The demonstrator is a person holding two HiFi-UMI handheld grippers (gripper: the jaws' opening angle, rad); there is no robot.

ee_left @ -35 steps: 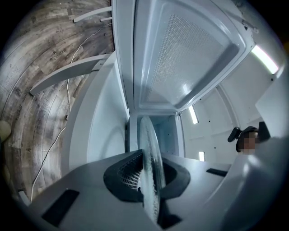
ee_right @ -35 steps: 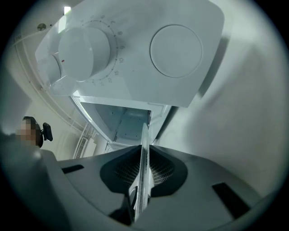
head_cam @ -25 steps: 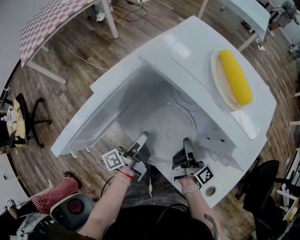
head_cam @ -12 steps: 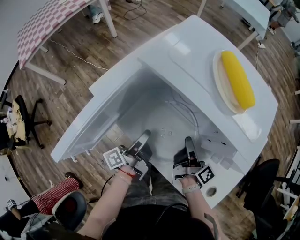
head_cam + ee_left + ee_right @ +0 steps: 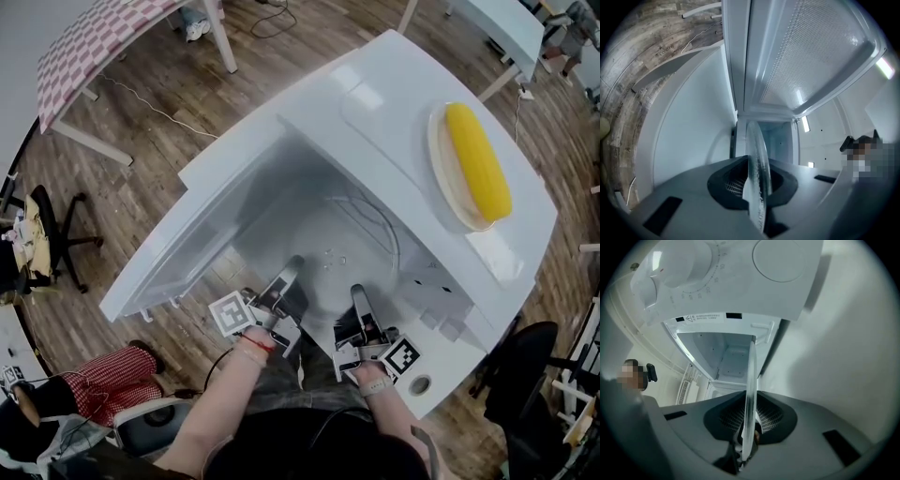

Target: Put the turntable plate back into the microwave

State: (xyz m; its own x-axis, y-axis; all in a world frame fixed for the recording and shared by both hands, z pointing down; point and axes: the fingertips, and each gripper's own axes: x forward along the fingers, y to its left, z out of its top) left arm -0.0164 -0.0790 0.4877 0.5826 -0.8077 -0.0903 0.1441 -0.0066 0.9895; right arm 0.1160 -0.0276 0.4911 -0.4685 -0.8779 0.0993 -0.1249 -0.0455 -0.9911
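left gripper (image 5: pixel 284 279) and right gripper (image 5: pixel 359 300) each clamp the plate (image 5: pixel 352 246) rim; we judge it inside the microwave (image 5: pixel 375 108), seating and release remaining

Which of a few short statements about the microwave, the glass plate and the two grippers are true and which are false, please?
1. The left gripper is shut on the clear round glass turntable plate. True.
2. The right gripper is open and empty. False: its jaws clamp the same plate's rim.
3. The white microwave's door is closed. False: it stands open.
4. A yellow oblong object lies on a beige plate on top of the microwave. True.
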